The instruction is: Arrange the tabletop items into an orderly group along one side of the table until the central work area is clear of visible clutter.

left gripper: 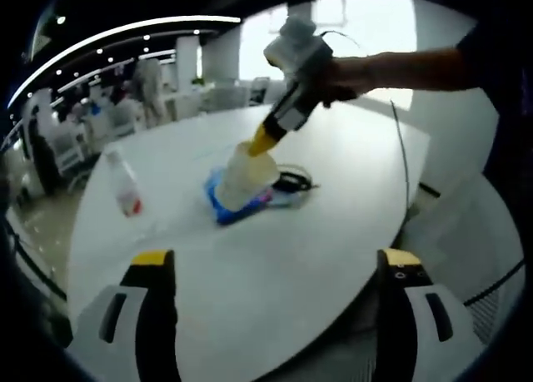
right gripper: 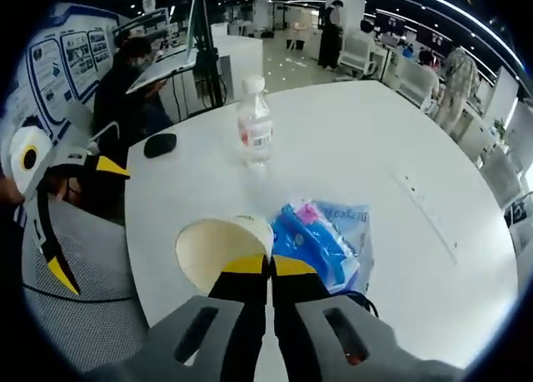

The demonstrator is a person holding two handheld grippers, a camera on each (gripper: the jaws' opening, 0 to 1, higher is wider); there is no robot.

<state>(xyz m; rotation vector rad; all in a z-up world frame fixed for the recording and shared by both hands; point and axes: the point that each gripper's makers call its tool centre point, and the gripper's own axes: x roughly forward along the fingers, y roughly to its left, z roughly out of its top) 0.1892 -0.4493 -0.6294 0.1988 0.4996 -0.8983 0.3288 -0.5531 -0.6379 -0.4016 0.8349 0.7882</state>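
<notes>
A white paper cup [left gripper: 246, 178] leans at the table's middle against a blue tissue packet [left gripper: 237, 205]. My right gripper [left gripper: 261, 141], held by a hand, comes down from above and pinches the cup's rim. In the right gripper view its jaws [right gripper: 269, 265] are shut on the rim of the cup [right gripper: 218, 250], with the blue packet [right gripper: 321, 242] just to the right. A clear water bottle [left gripper: 123, 182] with a red label stands apart; in the right gripper view the bottle [right gripper: 254, 122] is farther off. My left gripper [left gripper: 276, 265] is open over the table's near edge, holding nothing; seen from the right gripper, the left gripper [right gripper: 83, 220] is at the left.
A black cable [left gripper: 293, 181] coils beside the packet. A black mouse [right gripper: 160, 145] lies near the table's far edge, where a person sits behind a laptop [right gripper: 162, 66]. A socket strip [right gripper: 426, 205] is set into the round white table [right gripper: 350, 141]. Chairs and desks surround it.
</notes>
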